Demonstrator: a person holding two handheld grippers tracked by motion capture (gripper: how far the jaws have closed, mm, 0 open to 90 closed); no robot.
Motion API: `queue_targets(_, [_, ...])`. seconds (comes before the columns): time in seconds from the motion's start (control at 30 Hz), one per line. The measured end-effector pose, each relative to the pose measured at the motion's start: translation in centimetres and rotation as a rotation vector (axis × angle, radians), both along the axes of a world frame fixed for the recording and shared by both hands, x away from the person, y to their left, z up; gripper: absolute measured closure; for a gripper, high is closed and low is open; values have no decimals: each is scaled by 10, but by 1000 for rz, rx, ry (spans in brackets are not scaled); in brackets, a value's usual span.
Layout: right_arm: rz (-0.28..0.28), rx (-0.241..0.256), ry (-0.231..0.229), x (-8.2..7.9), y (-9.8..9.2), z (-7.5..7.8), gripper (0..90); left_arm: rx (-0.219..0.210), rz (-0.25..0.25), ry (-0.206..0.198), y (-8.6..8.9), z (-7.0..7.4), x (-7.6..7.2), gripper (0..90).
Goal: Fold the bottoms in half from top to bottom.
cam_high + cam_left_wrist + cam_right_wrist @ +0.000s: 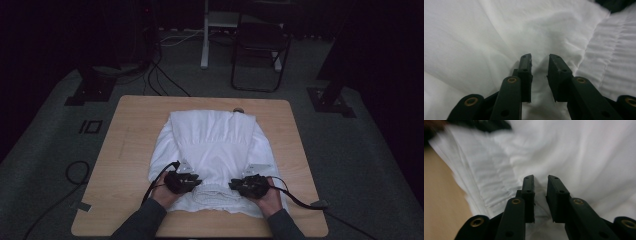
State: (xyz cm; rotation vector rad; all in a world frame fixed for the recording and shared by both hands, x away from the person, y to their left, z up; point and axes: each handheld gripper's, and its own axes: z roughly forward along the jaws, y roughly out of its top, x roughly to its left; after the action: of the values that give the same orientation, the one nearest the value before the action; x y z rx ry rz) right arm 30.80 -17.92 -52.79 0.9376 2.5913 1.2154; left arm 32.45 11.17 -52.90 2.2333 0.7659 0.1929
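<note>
- 2 grippers work the near hem of a white garment (212, 145), which lies spread over the middle of the wooden table (130, 125), its neck end toward the upper centre of the high view and its gathered hem at the lower centre.
- Left gripper (196, 179) sits at lower centre-left of the high view, right gripper (235, 185) at lower centre-right; both point inward toward each other along the hem, so the pull would likely be even on both sides.
- Left gripper view: jaws stand narrowly parted with a raised ridge of white cloth (540, 72) between them; looks pinched, but contact of the pads is not clear enough, so I cannot tell whether the grip is made.
- Right gripper view: same picture, a small pleat of cloth (540, 195) sits in the narrow gap; grip likewise cannot be told.
- Ribbed, gathered band (489, 185) runs at centre-left of the right gripper view, beside the jaws; holding just inside it likely gives a firmer edge for folding.
- Judgement: step in hand is taking up the hem, probably to fold it away from the person.
</note>
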Motion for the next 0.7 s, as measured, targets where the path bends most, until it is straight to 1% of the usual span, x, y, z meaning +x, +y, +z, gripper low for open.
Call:
queue_targets(0.03, [5, -30, -8, -4, 2, -4, 769, -6, 14, -11, 2, 5, 2, 666])
queue_targets(0.07, [5, -30, -8, -4, 2, -4, 769, -6, 14, -11, 2, 5, 2, 650])
queue_targets(0.1, [5, -32, -19, -2, 2, 1, 743, -10, 27, -31, 3, 12, 7, 640])
queue_targets(0.13, [5, -32, -19, -2, 2, 1, 743, -10, 27, -31, 3, 12, 7, 627])
queue_targets(0.17, [-20, -36, -55, 5, 0, 9, 683, -22, 56, -59, 5, 19, 16, 626])
queue_targets(0.2, [-20, -36, -55, 5, 0, 9, 683, -22, 56, -59, 5, 19, 16, 620])
queue_targets(0.23, [-72, -29, -98, 17, -3, 19, 616, -40, 95, -75, 7, 25, 30, 610])
queue_targets(0.27, [-72, -29, -98, 17, -3, 19, 616, -40, 95, -75, 7, 25, 30, 605])
queue_targets(0.3, [-131, -17, -134, 36, -6, 27, 571, -53, 133, -81, 8, 27, 47, 602])
queue_targets(0.33, [-131, -17, -134, 36, -6, 27, 571, -53, 133, -81, 8, 27, 47, 598])
queue_targets(0.37, [-158, -10, -136, 48, -7, 30, 562, -55, 152, -75, 8, 27, 58, 598])
queue_targets(0.4, [-188, -6, -141, 62, -8, 32, 547, -57, 167, -72, 7, 26, 65, 596])
queue_targets(0.43, [-225, -11, -136, 86, -7, 31, 533, -53, 186, -68, 6, 23, 76, 595])
queue_targets(0.47, [-237, -14, -131, 94, -6, 30, 530, -47, 196, -63, 6, 20, 82, 595])
queue_targets(0.5, [-249, -20, -124, 104, -5, 27, 521, -40, 216, -33, 7, 10, 95, 596])
queue_targets(0.53, [-249, -20, -124, 104, -5, 27, 521, -40, 216, -33, 7, 10, 95, 596])
queue_targets(0.57, [-278, -21, -76, 121, -3, 16, 516, -45, 217, 3, 8, 0, 101, 597])
queue_targets(0.6, [-278, -21, -76, 121, -3, 16, 516, -45, 217, 3, 8, 0, 101, 597])
queue_targets(0.63, [-305, -33, -33, 130, -1, 2, 515, -50, 212, 5, 8, -4, 102, 596])
queue_targets(0.67, [-305, -33, -33, 130, -1, 2, 515, -63, 208, -1, 9, -7, 101, 596])
queue_targets(0.7, [-308, -48, -27, 131, 0, -4, 511, -70, 205, -5, 11, -8, 100, 597])
